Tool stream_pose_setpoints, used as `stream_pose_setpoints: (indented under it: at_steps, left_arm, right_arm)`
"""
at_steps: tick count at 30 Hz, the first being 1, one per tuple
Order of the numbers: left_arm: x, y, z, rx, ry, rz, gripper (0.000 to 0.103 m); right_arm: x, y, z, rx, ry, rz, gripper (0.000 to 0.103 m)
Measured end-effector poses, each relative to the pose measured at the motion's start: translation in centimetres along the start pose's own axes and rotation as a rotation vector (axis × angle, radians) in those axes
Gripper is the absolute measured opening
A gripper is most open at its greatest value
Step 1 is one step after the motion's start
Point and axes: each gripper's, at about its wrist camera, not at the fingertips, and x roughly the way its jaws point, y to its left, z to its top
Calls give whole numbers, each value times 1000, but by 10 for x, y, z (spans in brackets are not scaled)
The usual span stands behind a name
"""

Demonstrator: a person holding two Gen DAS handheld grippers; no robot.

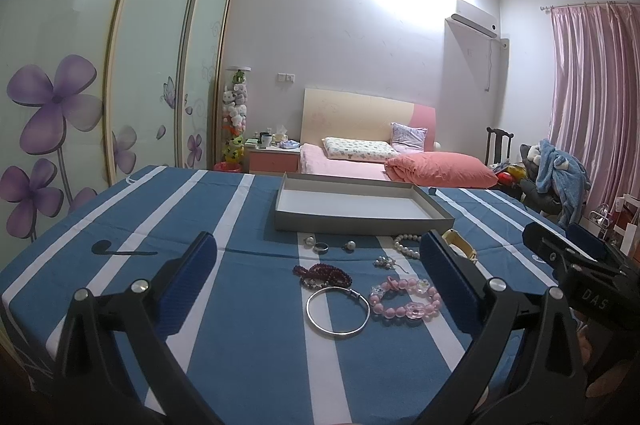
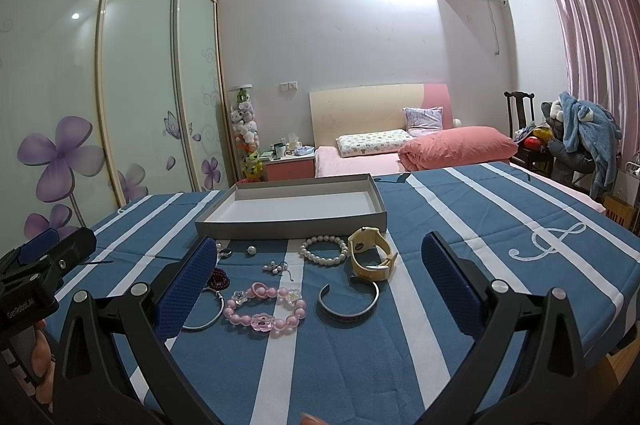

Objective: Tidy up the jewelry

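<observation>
Bracelets [image 2: 264, 313], watch [image 2: 370, 253], rings on cloth, grey tray [image 2: 292, 223] empty

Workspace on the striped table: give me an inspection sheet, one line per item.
Surface: blue and white striped tablecloth, flat.
Job's things: empty grey tray; in front lie pearl bracelet, yellow watch, dark cuff, pink bead bracelet, silver bangle, dark red beads, ring, small pearl pieces.
Clutter: nothing seen.
Grippers: left gripper and right gripper both open, holding nothing, above the cloth.
Cables: nothing seen on the table.
Surroundings: bed, wardrobe, pink curtain.
</observation>
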Motion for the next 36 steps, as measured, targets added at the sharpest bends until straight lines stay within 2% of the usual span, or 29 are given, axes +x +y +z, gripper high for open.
stream_pose_setpoints:
  at_steps: [36]
  left_arm:
    - [0,2,-3,-2,1,-1,99]
  right_arm:
    - [-1,1,2,1,2,0,101]
